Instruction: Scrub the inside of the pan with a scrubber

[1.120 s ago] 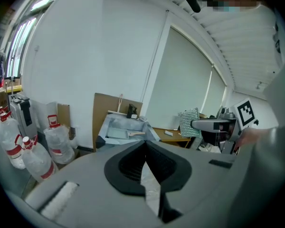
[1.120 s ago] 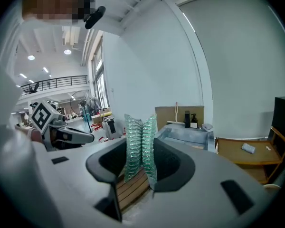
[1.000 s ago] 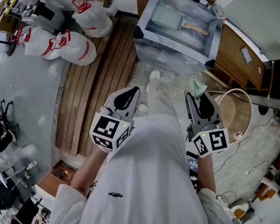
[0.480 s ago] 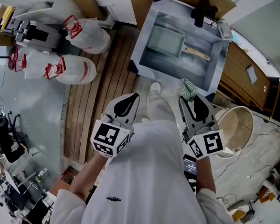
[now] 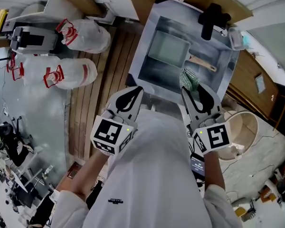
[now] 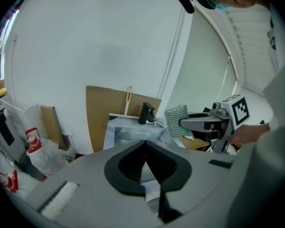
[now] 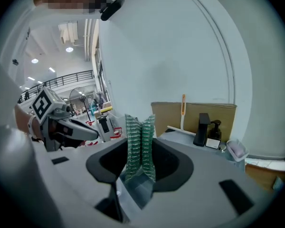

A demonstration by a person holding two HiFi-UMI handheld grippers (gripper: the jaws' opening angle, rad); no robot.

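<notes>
Ahead of the two tongs, one steel sink (image 5: 143,56) is seen. One square pan (image 5: 167,50) lies in it, with its single wooden handle (image 5: 203,63) turned towards the right tongs' side. One black tap (image 5: 212,19) is mounted at the sink's far rim.

The right tongs (image 5: 190,92) are clenched on one green scrubber (image 5: 189,79), which is held upright between the jaws and projects beyond their tips. In the head view the scrubber is seen over the near part of the sink, apart from the pan.

The left tongs (image 5: 134,94) are closed, the jaws met tip to tip with nothing gripped between them. They are held beside the right tongs, near the sink's near left corner.

Two white sacks (image 5: 61,74) with red handles are seen on the floor, well to the left of the left tongs. One pale bucket (image 5: 238,127) is seen just to the right of the right tongs.
</notes>
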